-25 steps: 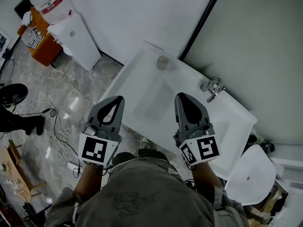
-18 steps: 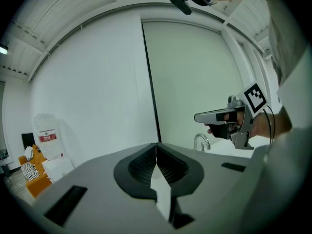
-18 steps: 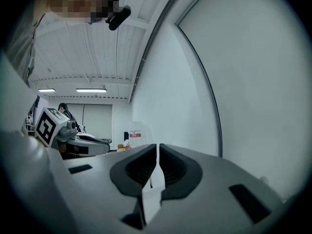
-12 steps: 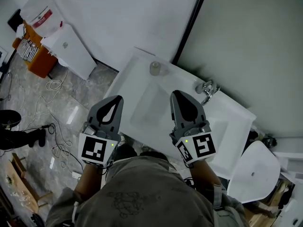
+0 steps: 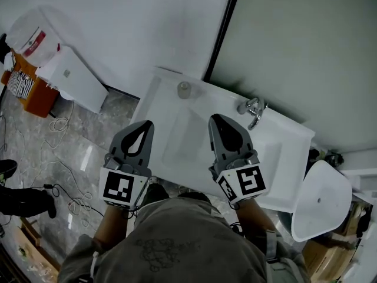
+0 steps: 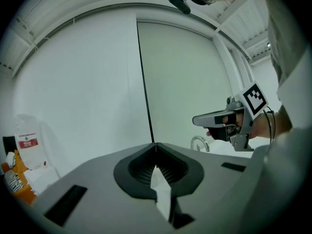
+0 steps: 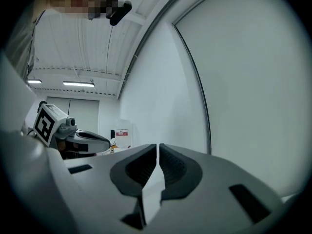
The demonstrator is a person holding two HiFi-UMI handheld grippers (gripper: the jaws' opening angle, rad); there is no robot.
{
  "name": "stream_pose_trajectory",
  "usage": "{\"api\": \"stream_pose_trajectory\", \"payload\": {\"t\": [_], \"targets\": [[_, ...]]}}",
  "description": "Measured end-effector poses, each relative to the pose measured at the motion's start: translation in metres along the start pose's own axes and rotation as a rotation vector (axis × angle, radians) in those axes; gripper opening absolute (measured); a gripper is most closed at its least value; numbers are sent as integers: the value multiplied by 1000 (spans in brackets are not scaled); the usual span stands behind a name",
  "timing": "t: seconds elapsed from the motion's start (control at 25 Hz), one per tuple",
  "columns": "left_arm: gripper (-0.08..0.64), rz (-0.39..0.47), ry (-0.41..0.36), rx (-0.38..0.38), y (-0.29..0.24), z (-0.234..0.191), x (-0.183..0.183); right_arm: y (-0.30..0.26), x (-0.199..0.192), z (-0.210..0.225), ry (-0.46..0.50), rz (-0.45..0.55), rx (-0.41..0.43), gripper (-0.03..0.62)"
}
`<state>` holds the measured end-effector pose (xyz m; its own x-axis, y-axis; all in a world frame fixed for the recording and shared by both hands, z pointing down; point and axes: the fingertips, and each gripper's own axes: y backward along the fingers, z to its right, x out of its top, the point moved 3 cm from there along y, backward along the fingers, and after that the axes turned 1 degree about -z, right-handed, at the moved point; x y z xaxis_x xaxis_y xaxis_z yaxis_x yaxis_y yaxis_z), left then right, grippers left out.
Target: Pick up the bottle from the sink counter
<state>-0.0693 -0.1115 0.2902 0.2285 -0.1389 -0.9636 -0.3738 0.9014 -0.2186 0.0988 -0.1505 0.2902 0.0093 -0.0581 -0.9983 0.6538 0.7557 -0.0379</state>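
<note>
Both closed: left gripper, right gripper

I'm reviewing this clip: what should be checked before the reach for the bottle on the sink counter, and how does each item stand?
1. Bottle in view on the sink counter: ok, appears upright.
2. Left gripper empty: ok, jaws together on nothing.
3. Right gripper empty: ok, jaws together on nothing.
4. Jaws wide enough to take the bottle: not ok, both shut.
5. Room around the bottle: ok, faucet stands apart from it.
6. Bottle full or empty: cannot tell.
</note>
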Motion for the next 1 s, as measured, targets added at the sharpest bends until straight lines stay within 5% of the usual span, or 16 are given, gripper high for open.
{"api": "stream_pose_trajectory", "payload": {"t": [0.56,1.0], "targets": [[18,41,-38,-192,-21,-63,-2,-47,4,-33,28,-28,-164,35],[18,67,-56,-255,-31,-93,-1,-73,4,-48,21,-11,-227,36]]}}
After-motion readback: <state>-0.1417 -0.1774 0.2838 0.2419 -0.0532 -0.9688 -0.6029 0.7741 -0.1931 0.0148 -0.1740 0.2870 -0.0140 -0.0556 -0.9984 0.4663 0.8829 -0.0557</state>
